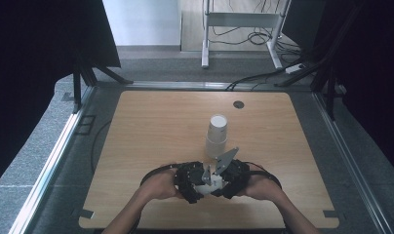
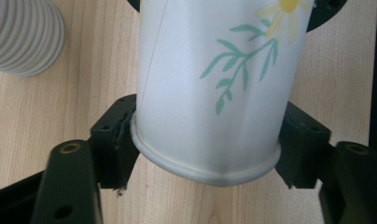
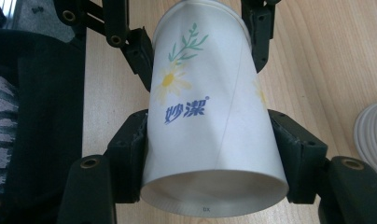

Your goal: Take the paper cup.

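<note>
Nearest me, at 6 o'clock on the worktop (image 1: 136, 131), I have 1 white paper cup (image 1: 208, 181) caught between both tools, lying on its side above the wood. My left hand-held gripper (image 2: 203, 147) pinches its rolled rim end, pads pressed on either side. My right hand-held gripper (image 3: 210, 163) clamps the base end, so I look at the recessed bottom of the cup. The cup wall is squeezed out of round, with a long crease running down it. It carries a yellow-centred daisy, green leafy sprigs and blue printed characters.

Farther off, toward 12 o'clock and just beyond the 2 tools, a stack of white cups (image 1: 217, 136) stands upside down near the middle of the worktop; its ribbed rims show at the edges of both gripper views.
</note>
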`<state>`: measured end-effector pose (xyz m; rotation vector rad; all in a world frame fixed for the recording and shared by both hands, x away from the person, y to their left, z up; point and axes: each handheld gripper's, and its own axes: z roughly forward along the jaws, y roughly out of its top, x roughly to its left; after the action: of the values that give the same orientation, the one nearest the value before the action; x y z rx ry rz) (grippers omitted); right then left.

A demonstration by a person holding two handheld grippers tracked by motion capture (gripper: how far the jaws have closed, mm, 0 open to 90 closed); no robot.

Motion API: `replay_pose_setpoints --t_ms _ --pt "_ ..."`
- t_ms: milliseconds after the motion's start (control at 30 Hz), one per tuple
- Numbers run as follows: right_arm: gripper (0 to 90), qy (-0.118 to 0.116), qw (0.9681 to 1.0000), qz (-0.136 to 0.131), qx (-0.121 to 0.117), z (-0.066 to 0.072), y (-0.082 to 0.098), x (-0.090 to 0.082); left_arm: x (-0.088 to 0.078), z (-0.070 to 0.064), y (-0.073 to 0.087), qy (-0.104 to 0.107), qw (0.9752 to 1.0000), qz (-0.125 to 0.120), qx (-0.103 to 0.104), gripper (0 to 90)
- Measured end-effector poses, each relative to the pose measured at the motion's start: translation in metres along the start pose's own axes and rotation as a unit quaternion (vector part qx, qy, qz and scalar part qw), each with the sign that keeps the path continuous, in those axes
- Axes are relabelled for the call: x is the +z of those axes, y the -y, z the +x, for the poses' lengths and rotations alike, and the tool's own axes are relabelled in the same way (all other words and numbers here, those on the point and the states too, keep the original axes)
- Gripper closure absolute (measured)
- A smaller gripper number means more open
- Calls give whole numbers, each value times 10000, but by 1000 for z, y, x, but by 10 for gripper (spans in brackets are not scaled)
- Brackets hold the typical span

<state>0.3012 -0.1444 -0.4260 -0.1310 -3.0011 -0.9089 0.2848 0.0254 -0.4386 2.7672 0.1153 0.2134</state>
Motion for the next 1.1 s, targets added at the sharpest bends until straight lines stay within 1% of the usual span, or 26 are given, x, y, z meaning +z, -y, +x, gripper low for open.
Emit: replay_pose_setpoints --t_ms 100,167,200,233,267,300,333,367,400,433,533,600,633,667,700,733,867,900,933,967,1000,1033,1067,1100 --pt "368 -11 10000 -91 35 0 0 -4 -2 3 3 11 9997 -154 -191 193" --pt "368 12 9999 -166 34 -1 1 -6 -4 6 5 23 9990 -298 -320 145" --pt "367 7 9998 -197 59 -1 1 -7 -6 7 7 52 9987 -364 -347 138" --pt "367 5 9997 -236 75 -1 2 -9 -8 7 9 81 9980 -467 -419 132" --pt "367 7 9995 -285 95 -1 2 -11 -8 7 9 81 9980 -467 -419 130" --pt "367 12 9995 -312 100 -2 3 -12 -10 9 13 161 9963 -651 -540 130" --pt "366 14 9993 -349 96 -2 3 -13 -12 10 15 186 9949 -796 -589 129" --pt "366 8 9992 -388 127 -2 4 -15 -13 10 17 204 9939 -877 -641 128" --pt "366 9 9990 -421 122 -2 4 -16 -13 10 17 204 9939 -877 -641 127" --pt "366 0 9988 -463 158 -2 5 -18 -16 10 21 258 9909 -1098 -734 127" --pt "365 0 9982 -580 160 -3 6 -21 -18 11 27 319 9862 -1372 -875 126" --pt "365 7 9978 -649 158 -3 7 -24 -20 11 31 344 9827 -1545 -964 126" --pt "365 4 9975 -683 162 -3 8 -25 -21 12 33 359 9805 -1642 -1020 126" --pt "365 4 9975 -683 162 -3 8 -25 -21 12 33 359 9805 -1642 -1020 125" --pt "365 16 9970 -762 160 -2 8 -27 -22 12 37 398 9757 -1833 -1137 125" --pt "365 -2 9966 -811 173 -2 9 -27 -23 13 38 410 9731 -1930 -1186 125" --pt "365 20 9953 -946 192 -1 11 -30 -25 12 44 378 9649 -2242 -1312 125" --pt "365 25 9950 -981 193 -1 12 -31 -26 13 46 362 9645 -2276 -1290 125" --pt "365 20 9946 -1020 210 -1 13 -32 -26 11 47 326 9613 -2388 -1337 125" --pt "365 16 9940 -1074 218 -2 14 -33 -27 11 48 299 9617 -2396 -1298 125" --pt "365 10 9935 -1116 235 -1 15 -33 -27 11 49 291 9598 -2466 -1309 125" --pt "365 3 9930 -1153 254 -2 16 -33 -27 10 50 292 9588 -2507 -1303 125" --pt "365 -11 9925 -1195 267 -2 17 -34 -26 10 51 265 9569 -2577 -1310 125" --pt "365 -11 9918 -1248 282 -2 19 -34 -26 9 51 254 9558 -2623 -1304 125"
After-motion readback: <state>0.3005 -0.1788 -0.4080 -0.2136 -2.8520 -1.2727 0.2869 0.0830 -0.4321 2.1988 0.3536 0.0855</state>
